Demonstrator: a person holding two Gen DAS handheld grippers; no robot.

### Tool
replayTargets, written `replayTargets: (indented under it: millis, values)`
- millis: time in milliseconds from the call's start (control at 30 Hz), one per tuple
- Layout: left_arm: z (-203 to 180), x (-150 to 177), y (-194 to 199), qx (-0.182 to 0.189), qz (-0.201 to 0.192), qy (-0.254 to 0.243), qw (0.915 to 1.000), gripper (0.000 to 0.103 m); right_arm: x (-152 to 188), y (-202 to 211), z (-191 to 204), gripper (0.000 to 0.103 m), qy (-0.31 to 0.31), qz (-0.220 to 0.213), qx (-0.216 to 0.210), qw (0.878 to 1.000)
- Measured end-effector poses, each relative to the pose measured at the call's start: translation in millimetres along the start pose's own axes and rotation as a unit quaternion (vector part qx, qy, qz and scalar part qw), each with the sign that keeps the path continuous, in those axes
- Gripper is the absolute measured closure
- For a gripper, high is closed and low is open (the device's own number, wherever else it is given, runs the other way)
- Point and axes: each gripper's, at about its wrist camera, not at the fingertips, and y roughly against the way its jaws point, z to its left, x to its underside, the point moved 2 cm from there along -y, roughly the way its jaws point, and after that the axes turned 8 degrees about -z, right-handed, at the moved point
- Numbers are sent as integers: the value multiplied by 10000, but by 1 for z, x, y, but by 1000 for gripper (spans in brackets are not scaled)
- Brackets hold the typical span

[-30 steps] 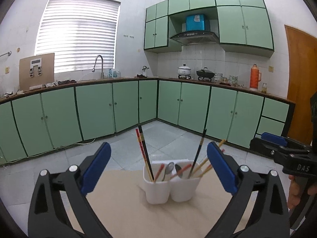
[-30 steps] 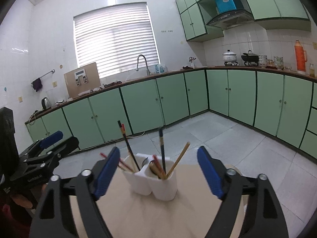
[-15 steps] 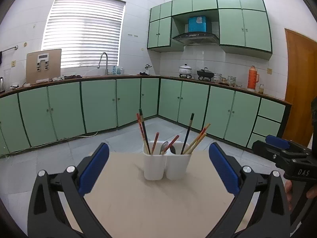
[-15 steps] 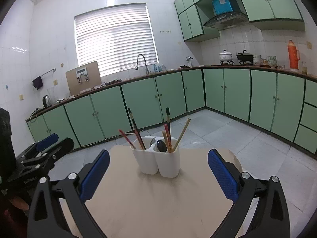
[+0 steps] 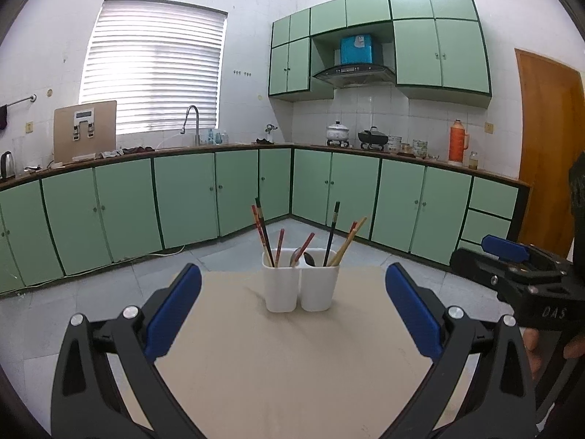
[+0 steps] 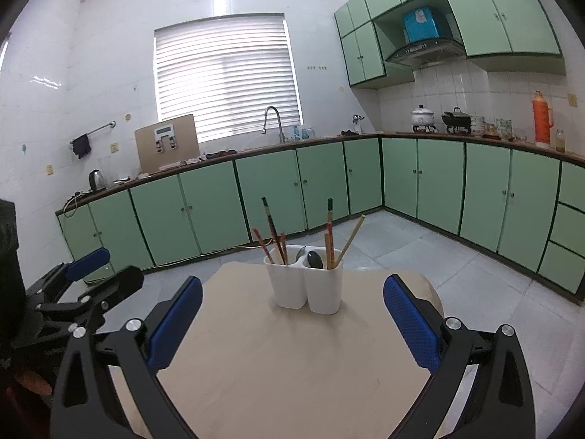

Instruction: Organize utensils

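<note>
A white two-compartment utensil holder stands near the far end of a beige table. It holds several chopsticks and spoons, standing upright. My left gripper is open and empty, well short of the holder. My right gripper is open and empty, also short of the holder. The right gripper shows at the right edge of the left wrist view; the left gripper shows at the left edge of the right wrist view.
Green cabinets line the far walls under a counter with a sink tap, pots and an orange flask. A tiled floor surrounds the table. A wooden door stands at the right.
Both grippers have pulled back from the holder and risen, so the holder looks farther away and more table shows. Both stayed open and empty.
</note>
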Motion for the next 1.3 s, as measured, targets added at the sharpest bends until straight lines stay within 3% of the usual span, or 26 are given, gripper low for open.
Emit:
replayTargets:
  millis: [533, 1300]
  values:
    - [-9, -13, 38, -33, -263, -17, 9996, 5, -5, 36, 23, 6, 277, -245, -92, 9993]
    - [-7, -18, 54, -40, -431, -30, 9991, 5, -9, 44, 26, 6, 355, -315, -155, 9988]
